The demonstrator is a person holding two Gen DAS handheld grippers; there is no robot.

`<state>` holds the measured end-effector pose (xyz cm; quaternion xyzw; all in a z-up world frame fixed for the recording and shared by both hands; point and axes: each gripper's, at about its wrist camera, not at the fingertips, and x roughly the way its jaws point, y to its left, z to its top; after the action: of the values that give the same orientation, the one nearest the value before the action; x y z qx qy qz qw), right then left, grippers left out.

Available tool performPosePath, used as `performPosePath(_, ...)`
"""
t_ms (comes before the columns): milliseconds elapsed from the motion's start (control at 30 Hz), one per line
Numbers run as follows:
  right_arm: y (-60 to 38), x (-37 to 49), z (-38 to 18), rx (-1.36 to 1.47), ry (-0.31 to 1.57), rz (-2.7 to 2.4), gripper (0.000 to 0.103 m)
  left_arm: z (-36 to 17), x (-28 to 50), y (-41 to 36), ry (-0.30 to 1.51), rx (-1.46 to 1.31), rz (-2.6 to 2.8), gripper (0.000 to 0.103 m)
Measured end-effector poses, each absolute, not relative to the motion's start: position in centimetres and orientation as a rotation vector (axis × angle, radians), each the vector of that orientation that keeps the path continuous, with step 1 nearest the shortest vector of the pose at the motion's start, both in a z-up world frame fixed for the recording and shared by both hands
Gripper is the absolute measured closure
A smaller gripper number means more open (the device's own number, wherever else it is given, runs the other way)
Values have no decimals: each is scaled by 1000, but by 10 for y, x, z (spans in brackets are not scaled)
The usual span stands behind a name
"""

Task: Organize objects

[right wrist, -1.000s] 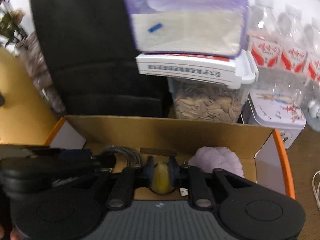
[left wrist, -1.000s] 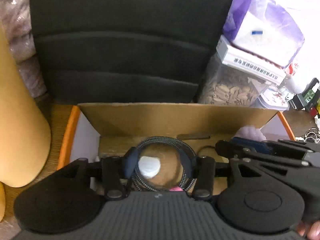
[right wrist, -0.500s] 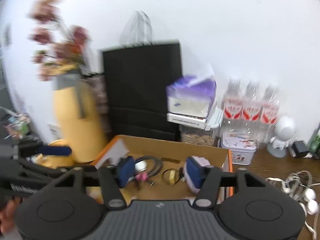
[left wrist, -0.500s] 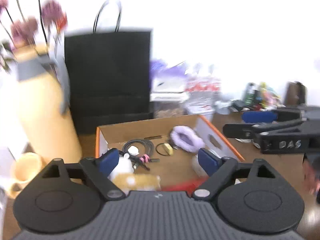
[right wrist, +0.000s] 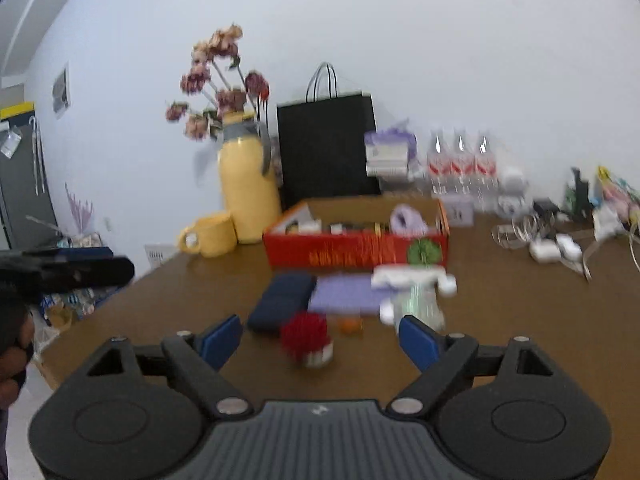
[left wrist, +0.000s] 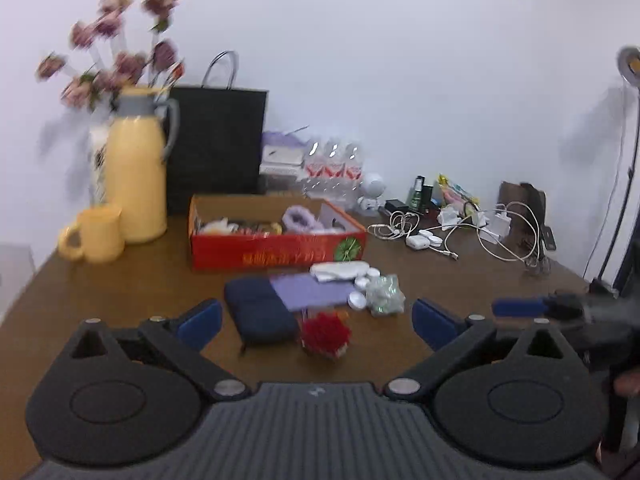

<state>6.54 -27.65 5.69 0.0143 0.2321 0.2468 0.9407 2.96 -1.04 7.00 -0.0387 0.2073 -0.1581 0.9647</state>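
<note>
Left wrist view: the box's (left wrist: 276,250) contents are blurred, only a purple puff (left wrist: 301,220) clear; it sits toward the worktop's (left wrist: 120,280) far edge. The left gripper (left wrist: 316,320), jaws just opened wide, holds nothing. Right wrist view: motion blur smears the pouch (right wrist: 282,300), purple cloth (right wrist: 344,294) and red pompom (right wrist: 306,336) nearer; the right gripper (right wrist: 320,338), jaws opening, is empty.
</note>
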Motion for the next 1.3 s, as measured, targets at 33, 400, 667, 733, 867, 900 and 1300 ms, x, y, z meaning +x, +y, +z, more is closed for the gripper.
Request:
performPosePath(33,-279,58,54,20,495,505,17,68,27,-9,431,-81,-312,0)
performPosePath(400,-288,55,45,-33,512,398,39,9,91,-81,496,86,-299,12)
performPosePath(667,-259,119,-9,-92,633,456,42,-24,193,-98,632,80,-325,37)
performPosePath(733,-248,136,-18,-105,653,472,42,-30,208,-96,686,69,-357,69)
performPosePath(867,-224,167,-31,-140,665,523,46,-29,215,-82,717,-17,-426,79)
performPosePath(900,-218,173,-34,-149,667,533,47,-29,216,-77,731,-49,-441,80)
performPosePath(1300,-182,188,-45,-244,616,625,65,-20,214,-50,806,-185,-510,84)
